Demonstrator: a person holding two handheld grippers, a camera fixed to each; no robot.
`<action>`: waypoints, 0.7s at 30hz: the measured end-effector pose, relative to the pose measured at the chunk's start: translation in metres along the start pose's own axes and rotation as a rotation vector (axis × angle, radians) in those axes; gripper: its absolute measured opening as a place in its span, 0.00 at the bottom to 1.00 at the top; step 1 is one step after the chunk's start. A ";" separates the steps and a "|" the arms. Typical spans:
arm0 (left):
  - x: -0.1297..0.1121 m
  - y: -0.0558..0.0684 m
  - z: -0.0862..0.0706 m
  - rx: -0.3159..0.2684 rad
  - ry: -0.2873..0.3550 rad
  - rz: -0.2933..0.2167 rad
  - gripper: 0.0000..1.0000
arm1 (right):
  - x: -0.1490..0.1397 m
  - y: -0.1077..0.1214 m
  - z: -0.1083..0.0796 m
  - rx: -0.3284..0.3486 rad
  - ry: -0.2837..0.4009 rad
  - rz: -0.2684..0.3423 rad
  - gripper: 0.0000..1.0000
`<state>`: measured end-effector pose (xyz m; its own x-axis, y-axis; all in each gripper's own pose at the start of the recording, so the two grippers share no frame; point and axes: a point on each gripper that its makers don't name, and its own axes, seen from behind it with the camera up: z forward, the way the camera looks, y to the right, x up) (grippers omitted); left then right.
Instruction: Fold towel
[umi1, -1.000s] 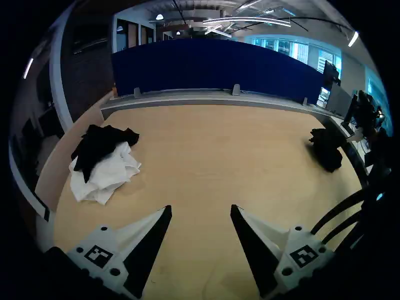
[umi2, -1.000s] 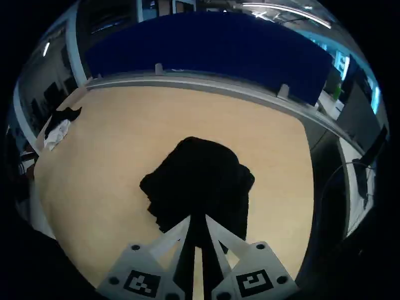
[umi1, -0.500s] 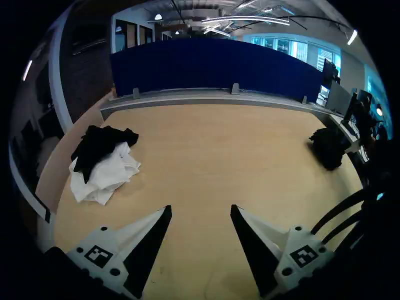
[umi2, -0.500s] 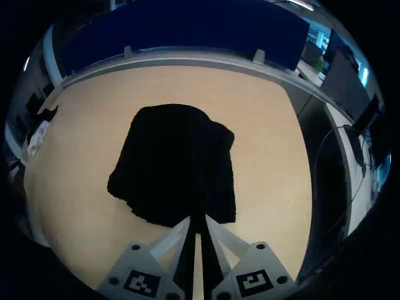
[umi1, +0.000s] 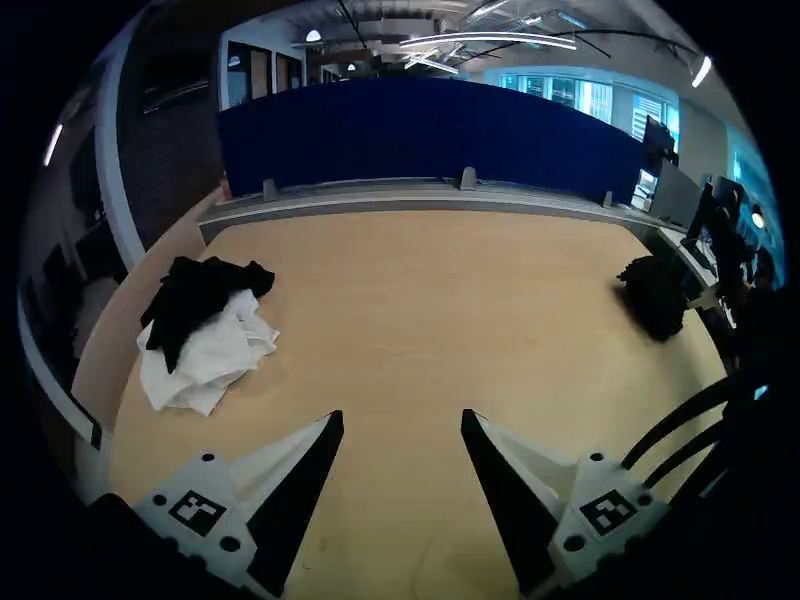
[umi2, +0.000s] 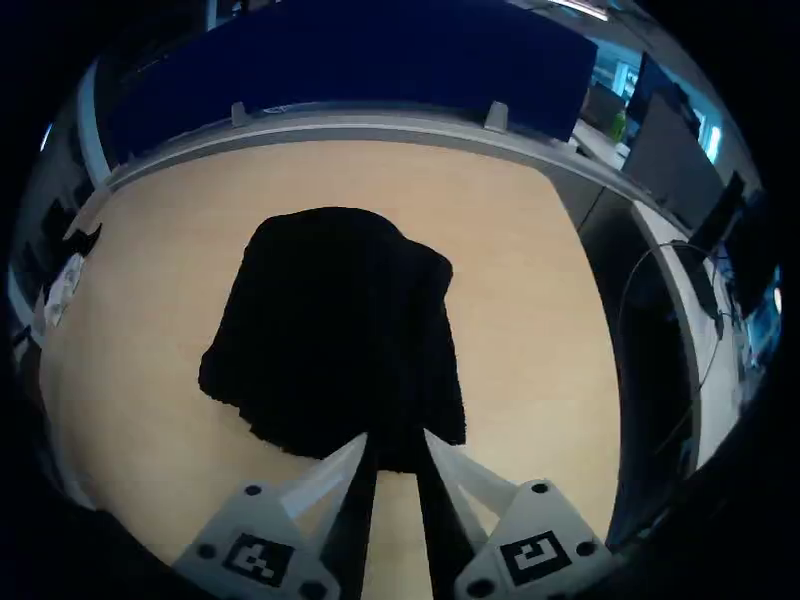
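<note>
The black towel (umi2: 335, 330) lies in a rumpled spread on the wooden table (umi2: 520, 290), straight ahead of my right gripper (umi2: 395, 438). That gripper's jaws stand a little apart, with the towel's near edge lying between the white fingers (umi2: 330, 480). In the left gripper view the same black towel (umi1: 655, 295) is a dark heap at the table's far right. My left gripper (umi1: 400, 415) hovers open over bare wood near the front edge, with nothing between its fingers.
A pile of black and white cloths (umi1: 205, 325) sits at the table's left edge. A blue partition (umi1: 430, 130) on a grey rail runs along the back. Dark chair bars (umi1: 700, 420) stand at the right, and monitors and a cable (umi2: 690, 290) lie beyond the right edge.
The right gripper's jaws, pressed tight on the towel before, have parted a little. The towel has come closer and spread flatter on the table. The left gripper has barely moved.
</note>
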<state>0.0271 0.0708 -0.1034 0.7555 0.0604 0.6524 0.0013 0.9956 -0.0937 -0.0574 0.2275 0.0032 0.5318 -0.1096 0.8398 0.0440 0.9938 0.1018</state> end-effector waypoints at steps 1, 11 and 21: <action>0.000 0.001 0.000 -0.001 0.000 0.002 0.87 | 0.000 0.001 -0.001 -0.005 0.005 0.002 0.35; 0.003 0.003 0.001 -0.007 0.002 0.006 0.87 | -0.002 0.005 -0.012 -0.033 0.055 0.023 0.79; 0.007 0.005 0.002 -0.013 0.006 0.010 0.87 | 0.017 -0.005 -0.021 -0.016 0.117 0.014 0.97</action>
<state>0.0310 0.0766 -0.0976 0.7594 0.0701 0.6469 0.0023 0.9939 -0.1104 -0.0307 0.2210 0.0056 0.6274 -0.0941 0.7730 0.0488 0.9955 0.0815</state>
